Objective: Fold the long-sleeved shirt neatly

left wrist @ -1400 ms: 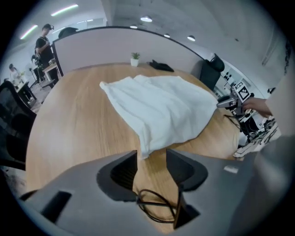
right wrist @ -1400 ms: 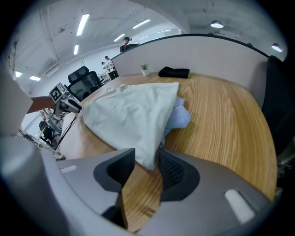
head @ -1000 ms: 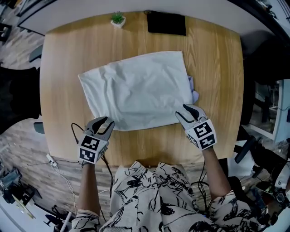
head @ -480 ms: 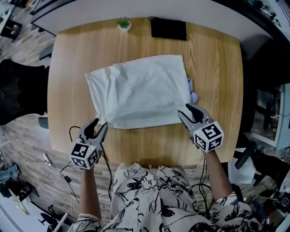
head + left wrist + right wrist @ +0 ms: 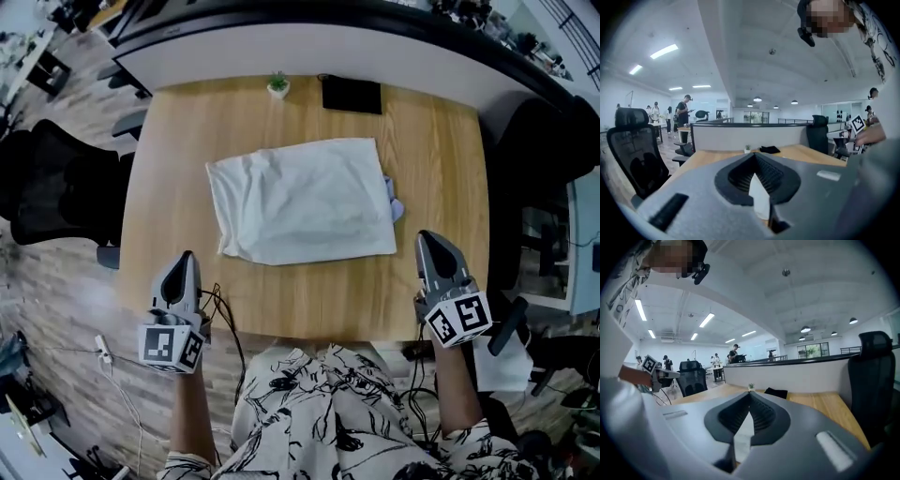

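One white long-sleeved shirt, folded into a rectangle, lies mid-desk on the light wooden desk, its long axis parallel to the near edge. Left gripper and right gripper are both clenched on nothing, by the near corners. The shirt lies ahead, between them, about equally near each.

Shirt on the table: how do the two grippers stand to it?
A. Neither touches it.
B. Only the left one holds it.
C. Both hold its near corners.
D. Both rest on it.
A: the shirt lies folded on the table, and the left gripper and the right gripper are both apart from it on the near side, fingers shut on nothing.
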Demonstrator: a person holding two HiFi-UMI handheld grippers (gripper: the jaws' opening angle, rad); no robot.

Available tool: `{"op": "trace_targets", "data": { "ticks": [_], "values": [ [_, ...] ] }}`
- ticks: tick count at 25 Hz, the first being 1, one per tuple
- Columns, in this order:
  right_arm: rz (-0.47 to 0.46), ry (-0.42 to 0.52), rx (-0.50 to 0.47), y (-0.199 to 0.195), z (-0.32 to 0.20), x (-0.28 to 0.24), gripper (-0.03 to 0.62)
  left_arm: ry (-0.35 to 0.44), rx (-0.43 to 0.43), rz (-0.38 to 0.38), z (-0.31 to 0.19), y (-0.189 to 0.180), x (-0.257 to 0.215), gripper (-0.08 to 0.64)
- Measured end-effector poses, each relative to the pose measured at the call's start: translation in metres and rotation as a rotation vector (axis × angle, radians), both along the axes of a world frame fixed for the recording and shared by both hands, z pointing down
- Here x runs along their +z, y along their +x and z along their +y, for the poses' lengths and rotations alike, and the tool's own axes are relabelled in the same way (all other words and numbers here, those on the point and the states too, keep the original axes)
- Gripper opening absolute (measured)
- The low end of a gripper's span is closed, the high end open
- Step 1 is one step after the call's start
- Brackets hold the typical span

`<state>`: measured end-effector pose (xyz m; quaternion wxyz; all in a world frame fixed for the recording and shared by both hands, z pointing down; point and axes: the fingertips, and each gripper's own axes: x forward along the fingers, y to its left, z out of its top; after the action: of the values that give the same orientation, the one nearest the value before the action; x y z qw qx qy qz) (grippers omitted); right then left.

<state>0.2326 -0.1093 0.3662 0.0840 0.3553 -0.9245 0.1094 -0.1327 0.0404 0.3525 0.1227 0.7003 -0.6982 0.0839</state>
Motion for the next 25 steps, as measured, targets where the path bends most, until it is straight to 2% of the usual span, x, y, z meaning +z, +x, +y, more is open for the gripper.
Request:
{"op": "trace_targets", "data": {
  "ticks": [4, 9, 15, 18, 23, 25],
  "values": [
    [-0.075, 0.095, 0.067, 0.004, 0.044, -0.043, 0.006, 0.103, 0.01, -0.058, 0.037, -0.001, -0.042, 0.003],
    [-0.064, 0.201, 0.151, 0.001, 0.118, -0.08, 0.006, 0.187, -0.002, -0.115, 0.117, -0.012, -0.071, 0.003],
    [-0.062, 0.252, 0.213, 0.007, 0.198, -0.106, 0.006, 0.306, -0.029, -0.111, 0.195, -0.02, -0.098, 0.003],
    [-0.07, 0.281, 0.241, 0.017, 0.23, -0.122, 0.006, 0.34, -0.032, -0.108, 0.218, -0.02, -0.11, 0.003],
    [-0.148, 0.328, 0.273, 0.031, 0.274, -0.154, 0.006, 0.353, -0.008, -0.126, 0.248, -0.02, -0.121, 0.003],
    [-0.128, 0.366, 0.285, 0.038, 0.288, -0.163, 0.006, 0.349, 0.0, -0.119, 0.257, -0.017, -0.123, 0.003]
  ]
}}
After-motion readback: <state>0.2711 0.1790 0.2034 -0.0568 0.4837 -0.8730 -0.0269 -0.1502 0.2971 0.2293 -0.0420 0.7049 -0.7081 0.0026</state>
